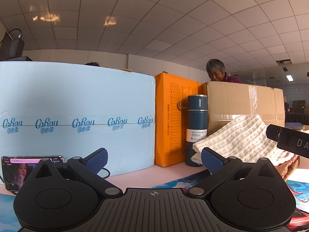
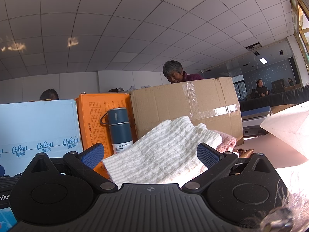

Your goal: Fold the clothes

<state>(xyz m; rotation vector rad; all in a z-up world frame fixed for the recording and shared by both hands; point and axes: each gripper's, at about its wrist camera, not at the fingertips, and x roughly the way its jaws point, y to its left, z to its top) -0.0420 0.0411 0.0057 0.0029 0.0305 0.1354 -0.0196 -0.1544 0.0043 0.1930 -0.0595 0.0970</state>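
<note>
**Both tools open, folded knitwear stacked at the back of the worktop**

In the left wrist view, the left tool (image 1: 154, 161) has its two blue-padded fingers spread wide and nothing is between them. It points at the tall pale blue cardboard box (image 1: 77, 116) and the narrow orange carton (image 1: 170, 119) beside it. A dark blue steel vacuum bottle (image 1: 196, 129) stands upright in front of the orange carton. Just to the right of the bottle lies the cream ribbed knitted garment (image 1: 235, 137), folded, with the brown taped cardboard box (image 1: 245, 100) behind it. The black body of the other tool enters from the right edge. A phone with a lit screen (image 1: 23, 170) leans at the left, on the pale pink worktop (image 1: 146, 174).

In the right wrist view, the right tool (image 2: 150, 155) is also open and empty. The cream garment (image 2: 160, 154) is directly in front of it, between the fingers' line of sight, and it rests on a folded pink knitted piece (image 2: 227, 141). I cannot tell whether the fingers touch the cloth.

My judgement of the risks: the bottle (image 2: 119, 129) stands very near the left corner of the stack, so a sideways push on the garment could tip it. Also, if the open fingers close on one loose layer only, the fold may pull open and the stack may slide off the pink piece.
</note>
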